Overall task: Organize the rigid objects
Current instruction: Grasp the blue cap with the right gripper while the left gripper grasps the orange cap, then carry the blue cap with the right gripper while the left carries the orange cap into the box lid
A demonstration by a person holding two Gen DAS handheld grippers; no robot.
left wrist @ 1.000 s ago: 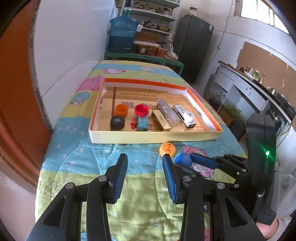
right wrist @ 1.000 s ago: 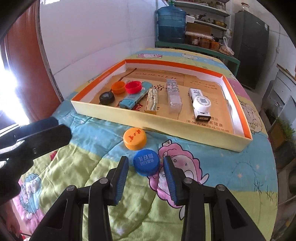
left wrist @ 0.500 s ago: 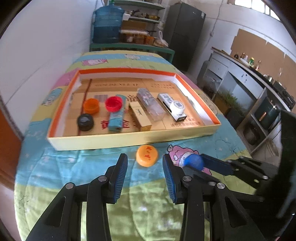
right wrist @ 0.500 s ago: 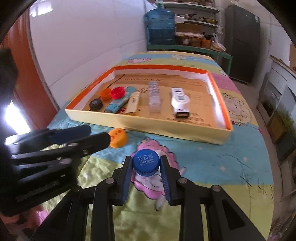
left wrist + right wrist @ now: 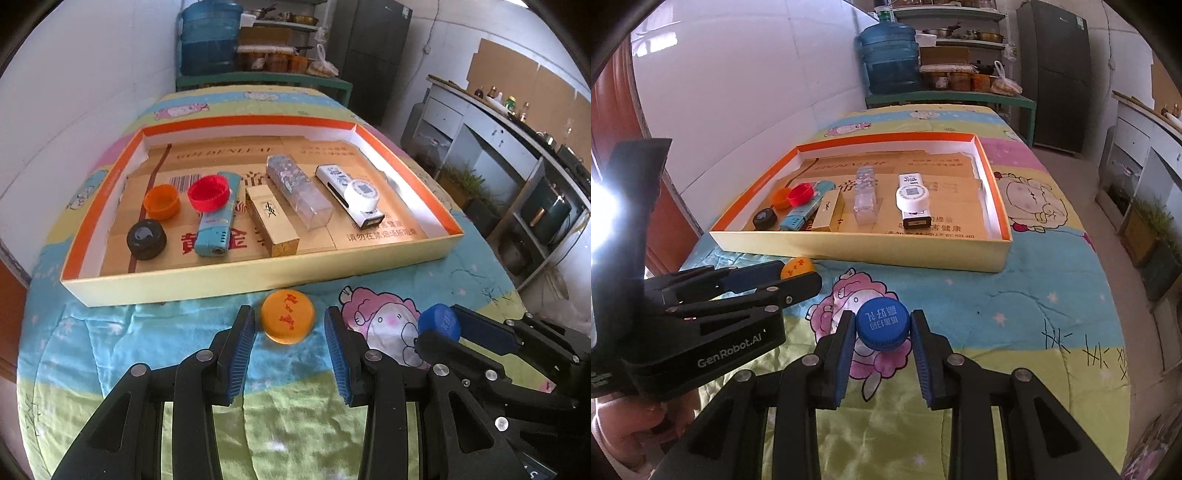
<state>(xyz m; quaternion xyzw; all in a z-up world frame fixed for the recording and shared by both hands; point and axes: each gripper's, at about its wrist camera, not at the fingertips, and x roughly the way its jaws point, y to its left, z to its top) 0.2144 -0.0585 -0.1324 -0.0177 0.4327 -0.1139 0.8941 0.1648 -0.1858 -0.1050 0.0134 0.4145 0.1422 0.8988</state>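
An orange bottle cap (image 5: 287, 316) lies on the cartoon blanket just in front of the box. My left gripper (image 5: 290, 313) is open, one finger on each side of the cap, neither pad touching it. My right gripper (image 5: 882, 318) is shut on a blue bottle cap (image 5: 882, 324) and holds it a little above the blanket. In the left wrist view the blue cap (image 5: 439, 320) shows at the right, in the right gripper's fingers. The shallow orange-rimmed cardboard box (image 5: 258, 284) holds an orange cap (image 5: 161, 201), a red cap (image 5: 208, 192) and a black cap (image 5: 146, 239).
Also in the box are a blue lighter-like case (image 5: 214, 225), a gold box (image 5: 271, 221), a clear case (image 5: 297, 195) and a white device (image 5: 351, 192). A white wall runs along the left. A water jug (image 5: 890, 57) and shelves stand behind the bed.
My right gripper closed on the blue cap and lifted it off the blanket. My left gripper moved forward and down until the orange cap sat between its fingers.
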